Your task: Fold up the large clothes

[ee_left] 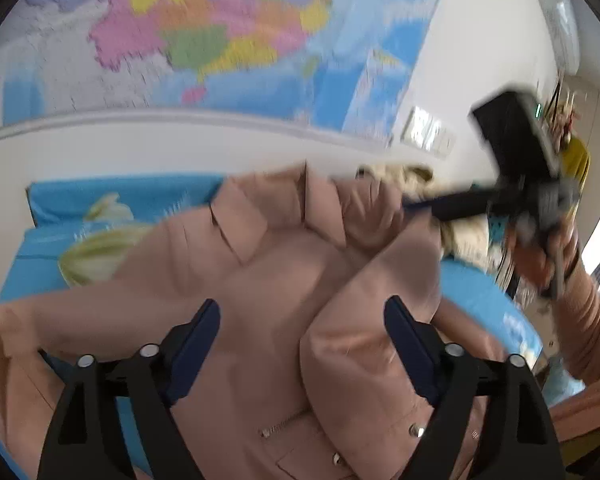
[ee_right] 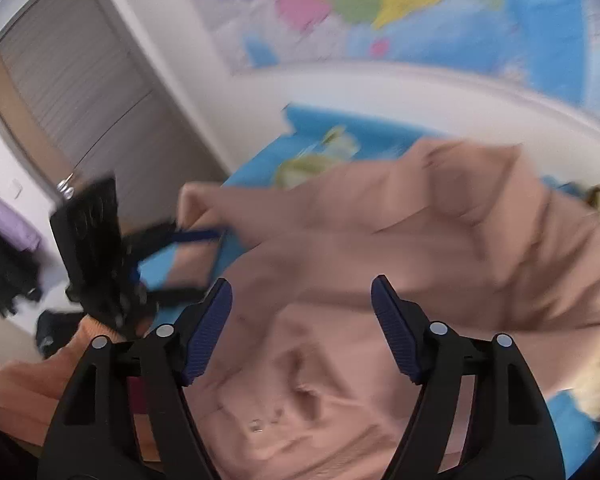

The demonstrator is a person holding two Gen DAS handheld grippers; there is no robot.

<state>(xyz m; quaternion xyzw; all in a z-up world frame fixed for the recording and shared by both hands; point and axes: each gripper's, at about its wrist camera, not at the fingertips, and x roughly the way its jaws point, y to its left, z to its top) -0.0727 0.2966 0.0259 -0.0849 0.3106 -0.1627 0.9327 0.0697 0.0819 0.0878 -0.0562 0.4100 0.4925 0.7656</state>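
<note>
a pink coat (ee_left: 284, 280) is spread over a blue sheet (ee_left: 60, 208), filling the middle of the left wrist view from 9 to 3 o'clock. the left gripper (ee_left: 302, 322) is held wide above it, with nothing between the fingers. at 2 o'clock the right gripper (ee_left: 410, 206) is seen against the coat's collar; its grip cannot be told there. in the right wrist view the right gripper (ee_right: 301, 300) is spread wide over the coat (ee_right: 420, 240). a map (ee_right: 380, 8) is hung at 12 o'clock.
</note>
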